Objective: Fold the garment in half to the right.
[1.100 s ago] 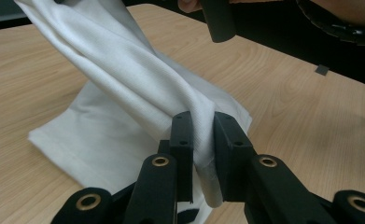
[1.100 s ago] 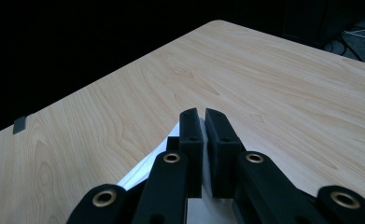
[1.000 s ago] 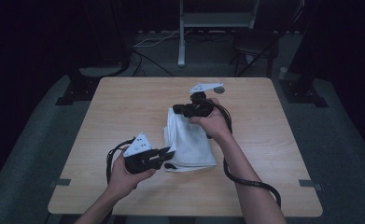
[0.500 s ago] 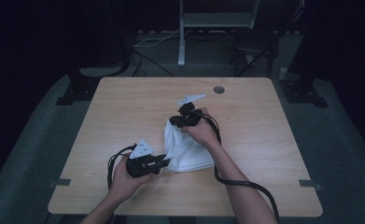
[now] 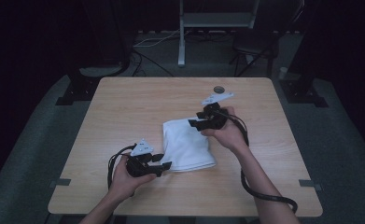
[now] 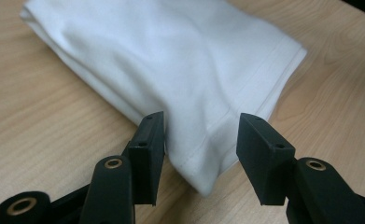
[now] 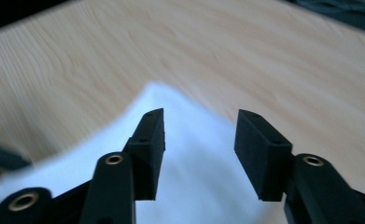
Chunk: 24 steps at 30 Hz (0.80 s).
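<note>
Both grippers spread: left gripper [image 5: 165, 165] at towel [image 5: 187, 144] corner, right gripper [image 5: 194, 123] over far edge.

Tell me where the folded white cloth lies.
In the high view, the folded white cloth lies mid-table, between the left gripper at its near corner and the right gripper at its far edge.

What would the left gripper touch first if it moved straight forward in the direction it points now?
Most likely the near corner of the folded white cloth. The left gripper is open, and that corner already lies between its jaws, above the light wooden table. Exact depth is unclear.
</note>
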### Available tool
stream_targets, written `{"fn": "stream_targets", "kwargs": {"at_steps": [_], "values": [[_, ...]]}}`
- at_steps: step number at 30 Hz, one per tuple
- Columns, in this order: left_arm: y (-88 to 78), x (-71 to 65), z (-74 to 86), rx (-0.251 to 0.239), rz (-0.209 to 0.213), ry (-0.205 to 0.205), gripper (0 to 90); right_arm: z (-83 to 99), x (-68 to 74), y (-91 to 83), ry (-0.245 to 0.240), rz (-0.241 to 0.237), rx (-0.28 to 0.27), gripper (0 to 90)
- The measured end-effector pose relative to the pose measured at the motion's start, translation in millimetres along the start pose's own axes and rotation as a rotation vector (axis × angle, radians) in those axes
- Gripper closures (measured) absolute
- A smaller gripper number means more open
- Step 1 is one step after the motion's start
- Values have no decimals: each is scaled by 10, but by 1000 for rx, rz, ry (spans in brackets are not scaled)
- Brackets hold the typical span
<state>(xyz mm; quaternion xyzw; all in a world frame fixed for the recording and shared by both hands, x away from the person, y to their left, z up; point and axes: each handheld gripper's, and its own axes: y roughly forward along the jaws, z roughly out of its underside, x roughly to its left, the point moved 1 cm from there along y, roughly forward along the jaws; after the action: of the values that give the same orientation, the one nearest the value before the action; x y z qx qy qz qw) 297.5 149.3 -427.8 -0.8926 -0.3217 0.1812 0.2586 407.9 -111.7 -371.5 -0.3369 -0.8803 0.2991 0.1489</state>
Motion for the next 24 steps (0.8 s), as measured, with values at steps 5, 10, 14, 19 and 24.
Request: {"fn": "stream_targets", "kwargs": {"at_steps": [5, 10, 14, 19, 24], "values": [[-62, -35, -30, -21, 10, 33, 489, 378, -77, -53, 101, -23, 72, 496], [-17, -35, -15, -12, 11, 35, 483, 580, -22, -159, 177, -37, 48, 489], [26, -28, -17, -19, 17, 38, 470, 736, 113, -253, 172, -71, 46, 476], [55, -29, -9, -22, 22, 45, 459, 875, 184, -292, 164, -71, 47, 469], [80, -8, -17, -43, 37, 48, 439, 967, 230, -279, 174, -93, 38, 466]]}}
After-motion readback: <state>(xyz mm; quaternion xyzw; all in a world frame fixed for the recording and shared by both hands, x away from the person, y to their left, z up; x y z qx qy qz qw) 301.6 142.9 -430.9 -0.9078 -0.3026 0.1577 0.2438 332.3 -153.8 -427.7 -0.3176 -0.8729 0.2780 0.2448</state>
